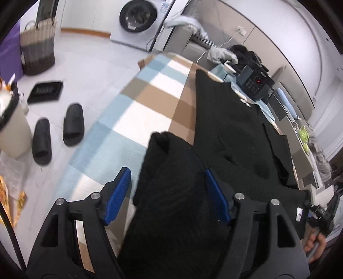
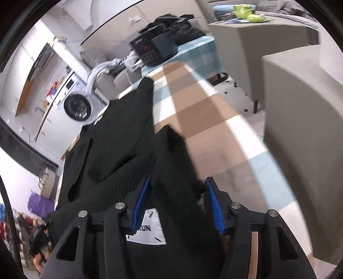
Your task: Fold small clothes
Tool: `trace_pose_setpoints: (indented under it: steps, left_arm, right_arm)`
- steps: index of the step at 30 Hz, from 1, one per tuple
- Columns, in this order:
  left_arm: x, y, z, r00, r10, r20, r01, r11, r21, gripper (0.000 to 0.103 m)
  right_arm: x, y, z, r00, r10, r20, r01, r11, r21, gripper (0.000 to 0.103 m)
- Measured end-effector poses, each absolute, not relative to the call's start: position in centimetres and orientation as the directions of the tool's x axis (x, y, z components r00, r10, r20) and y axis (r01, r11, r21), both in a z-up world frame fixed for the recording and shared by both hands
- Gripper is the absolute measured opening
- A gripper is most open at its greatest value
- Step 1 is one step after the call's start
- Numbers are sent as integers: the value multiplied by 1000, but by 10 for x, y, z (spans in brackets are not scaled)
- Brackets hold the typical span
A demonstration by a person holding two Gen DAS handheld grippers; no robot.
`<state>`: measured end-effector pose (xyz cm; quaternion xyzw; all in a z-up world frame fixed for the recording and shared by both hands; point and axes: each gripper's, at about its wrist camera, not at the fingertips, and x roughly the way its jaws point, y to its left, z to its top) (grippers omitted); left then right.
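Note:
A black garment (image 1: 235,128) (image 2: 120,128) lies spread on a table covered with a blue, brown and white checked cloth (image 1: 150,90) (image 2: 193,103). A raised fold of it stands between the blue pads of my left gripper (image 1: 167,171), which is open; the left pad (image 1: 120,193) stands apart from the fabric. My right gripper (image 2: 178,180) is open too, with another raised fold between its pads and a gap at the right pad (image 2: 214,208). A white label (image 2: 150,227) shows on the garment near the right gripper's left finger.
A black device with a red light (image 1: 255,82) (image 2: 154,50) sits at the table's far end beside dark clothes. On the floor left: black slippers (image 1: 72,124), a woven basket (image 1: 37,47), a bin (image 1: 10,128). A washing machine (image 1: 138,16) stands behind; grey upholstered seats (image 2: 300,107) stand right.

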<state>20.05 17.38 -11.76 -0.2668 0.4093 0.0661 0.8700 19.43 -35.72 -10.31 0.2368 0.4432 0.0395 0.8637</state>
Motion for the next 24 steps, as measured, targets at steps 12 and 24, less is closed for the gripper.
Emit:
trace_pose_setpoints:
  steps: [12,24]
  left_arm:
    - [219,141,-124,654,-151,-741,-221,899,-379,16]
    - [150,131,-113,660,-147,-737,-203,909,-363,16]
  right_arm:
    - [203,-327,-110,586,243,-773,81,931,355,21]
    - [140,-337,-99,577,281,-767,75,917,392,21]
